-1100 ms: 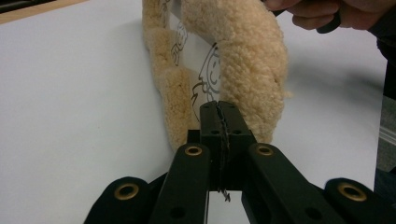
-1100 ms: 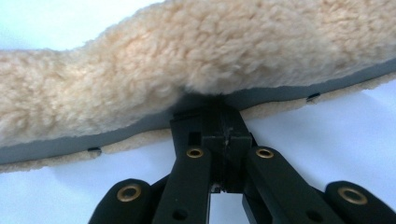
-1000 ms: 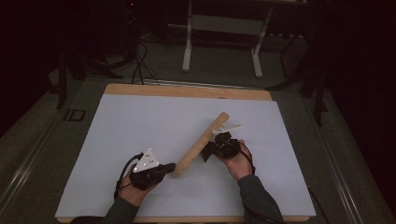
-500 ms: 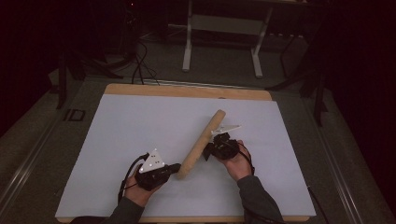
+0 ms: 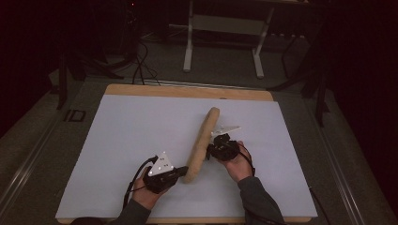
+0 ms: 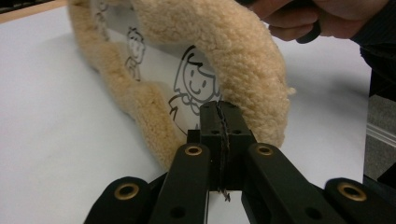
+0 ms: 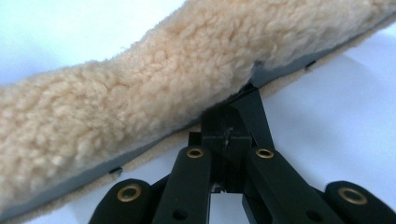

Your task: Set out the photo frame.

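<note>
One fleecy tan item (image 5: 202, 140) lies on the white worktop (image 5: 122, 136), long and narrow from the high view, running from near the middle of the sheet down toward the person's side. Two hand-held grippers are on it, one at each hand.

Left hand-held gripper (image 5: 180, 174) sits at the near end of the fleece item, with its grey three-cornered plate on top. In the left gripper view, the left hand-held gripper (image 6: 221, 116) has its jaws pressed together with a thin edge of the item pinched between them. Just beyond the tips there is a pale lining with cartoon figures (image 6: 191, 81) printed in dark lines; two are clear to see, with a further partial print higher up. The fleece (image 6: 233, 60) curves over and around that lining like a rim.

Right hand-held gripper (image 5: 212, 151) comes in from the right side, about midway along the item's length. In the right gripper view, the right hand-held gripper (image 7: 229, 122) is clamped narrow on the lower edge of the fleece (image 7: 154, 93), where a grey lining strip meets the pile. The fleece runs as a thick band right across that view.

One wooden strip (image 5: 187, 92) shows along the far edge of the worktop. Beyond it, on the dark floor, two pale frame legs (image 5: 190, 42) stand upright.
</note>
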### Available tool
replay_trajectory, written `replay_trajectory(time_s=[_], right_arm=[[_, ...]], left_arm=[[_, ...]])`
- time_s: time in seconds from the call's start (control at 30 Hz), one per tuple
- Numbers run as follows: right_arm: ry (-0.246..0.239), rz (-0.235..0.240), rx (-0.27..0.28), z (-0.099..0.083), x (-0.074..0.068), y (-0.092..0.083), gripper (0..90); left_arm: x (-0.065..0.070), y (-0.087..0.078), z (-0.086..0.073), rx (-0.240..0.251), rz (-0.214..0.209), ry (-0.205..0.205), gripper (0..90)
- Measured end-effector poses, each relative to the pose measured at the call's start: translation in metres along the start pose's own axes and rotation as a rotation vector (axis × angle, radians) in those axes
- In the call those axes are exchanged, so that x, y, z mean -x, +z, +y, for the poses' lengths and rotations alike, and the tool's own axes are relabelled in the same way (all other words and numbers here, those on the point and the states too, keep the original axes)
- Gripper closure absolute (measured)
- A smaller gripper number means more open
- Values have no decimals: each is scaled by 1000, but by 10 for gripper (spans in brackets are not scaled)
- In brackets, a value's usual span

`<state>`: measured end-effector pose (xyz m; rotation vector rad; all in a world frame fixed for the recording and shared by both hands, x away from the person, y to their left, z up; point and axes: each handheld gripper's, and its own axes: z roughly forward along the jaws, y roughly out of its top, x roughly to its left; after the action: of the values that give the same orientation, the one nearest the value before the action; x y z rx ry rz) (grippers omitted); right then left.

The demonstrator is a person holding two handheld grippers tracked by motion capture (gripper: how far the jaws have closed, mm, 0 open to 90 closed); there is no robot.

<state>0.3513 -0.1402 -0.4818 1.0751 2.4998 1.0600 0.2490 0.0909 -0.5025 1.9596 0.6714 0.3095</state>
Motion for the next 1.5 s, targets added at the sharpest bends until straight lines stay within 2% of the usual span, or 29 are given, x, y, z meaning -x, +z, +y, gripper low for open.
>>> replay_trajectory(time_s=[0.43,0.67,1.03,1.23,1.4,1.5], right_arm=[[-17,15,-4,0,-4,2,900],[-40,56,-8,1,-8,4,900],[-66,116,-21,1,-12,2,900],[-74,114,-25,1,-11,0,900],[-87,101,-27,2,-12,-3,900],[-74,74,-17,3,-11,-10,844]], left_arm=[[11,14,2,-8,2,22,900],[17,21,3,-5,10,22,900],[23,31,2,10,48,9,900],[26,34,2,16,56,9,900],[25,33,3,-5,64,45,900],[24,30,3,-13,62,58,892]])
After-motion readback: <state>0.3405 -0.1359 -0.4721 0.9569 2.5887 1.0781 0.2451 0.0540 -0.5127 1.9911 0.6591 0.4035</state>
